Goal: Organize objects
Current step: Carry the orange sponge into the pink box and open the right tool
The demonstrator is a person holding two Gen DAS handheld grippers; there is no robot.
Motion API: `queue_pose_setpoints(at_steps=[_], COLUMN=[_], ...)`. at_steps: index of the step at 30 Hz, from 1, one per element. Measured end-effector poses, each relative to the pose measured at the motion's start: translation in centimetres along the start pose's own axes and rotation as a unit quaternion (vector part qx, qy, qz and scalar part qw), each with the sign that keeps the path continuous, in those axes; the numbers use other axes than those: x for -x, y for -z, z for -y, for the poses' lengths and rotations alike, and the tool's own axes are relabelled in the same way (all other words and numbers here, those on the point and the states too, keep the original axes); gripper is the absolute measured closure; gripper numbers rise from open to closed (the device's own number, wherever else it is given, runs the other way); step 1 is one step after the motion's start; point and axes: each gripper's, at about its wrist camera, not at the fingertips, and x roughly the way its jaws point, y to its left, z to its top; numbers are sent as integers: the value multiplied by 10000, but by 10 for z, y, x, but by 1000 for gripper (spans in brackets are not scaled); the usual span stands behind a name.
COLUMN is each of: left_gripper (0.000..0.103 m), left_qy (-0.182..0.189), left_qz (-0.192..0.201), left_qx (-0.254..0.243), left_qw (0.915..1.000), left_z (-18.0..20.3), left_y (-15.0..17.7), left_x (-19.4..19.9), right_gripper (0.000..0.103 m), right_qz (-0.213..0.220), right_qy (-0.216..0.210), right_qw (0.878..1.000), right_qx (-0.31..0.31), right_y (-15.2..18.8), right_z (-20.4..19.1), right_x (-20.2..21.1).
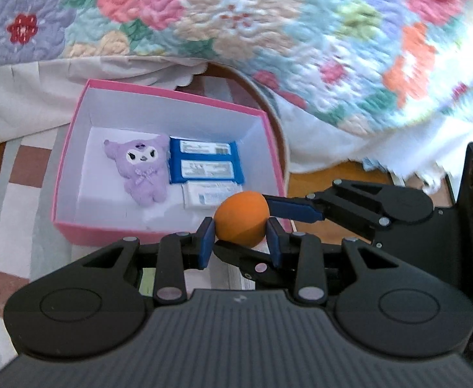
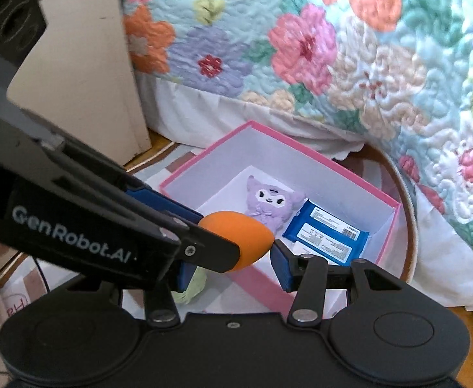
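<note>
Orange sponge (image 1: 241,219), egg-shaped, sits above the near right corner of the pink box (image 1: 65,168), off the floor. Both tools meet on it. The left gripper (image 1: 240,239) has its blue pads against the sponge's two sides, clamped. The right gripper (image 2: 233,258) reaches in from the right; one blue finger (image 1: 293,210) touches the sponge's far right side, and whether this tool presses or merely brackets the sponge cannot be told.

Box contents: purple plush (image 1: 139,169) at left, blue packets (image 1: 205,161) at right, white packet (image 1: 209,194) nearest the sponge.

Risk, as judged:
- Two tools on one soft body. If either lets go unevenly, the sponge can squirt sideways and land outside the near wall.
- Over-squeeze deforms the foam; on release it springs and may roll onto the rug (image 1: 23,174).
- The crossing fingers may collide when separating.

Orientation: in the right wrist view the long axis runs roughly left to right, tapered end toward the right, slightly downward. In the left wrist view the taper is not clear.
</note>
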Motion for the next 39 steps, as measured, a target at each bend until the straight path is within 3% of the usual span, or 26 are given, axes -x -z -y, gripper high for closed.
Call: queue_pose_setpoints(at_steps=[8, 19, 28, 35, 39], left_gripper=[69, 69, 69, 67, 55], left_qy=[-106, -165, -226, -363, -535], left_qz=[-48, -297, -544, -284, -28], left_qx=[642, 1288, 1424, 1446, 1245], left_qw=[9979, 9911, 9881, 9884, 9908], left_z=[-41, -84, -95, -92, -87], left_y=[-28, -29, -25, -21, -23], left_x=[-70, -135, -160, -161, -149], right_gripper=[49, 49, 49, 49, 48], right_qz=[-457, -908, -1288, -1328, -1303], right_qy=[-239, -300, -341, -176, -55], right_qw=[9968, 9924, 9887, 9888, 9889], right_qx=[-606, -779, -689, -663, -715], right_y=[-22, -13, -6, -9, -7], right_z=[48, 70, 75, 74, 74], right_x=[-75, -155, -184, -187, -183])
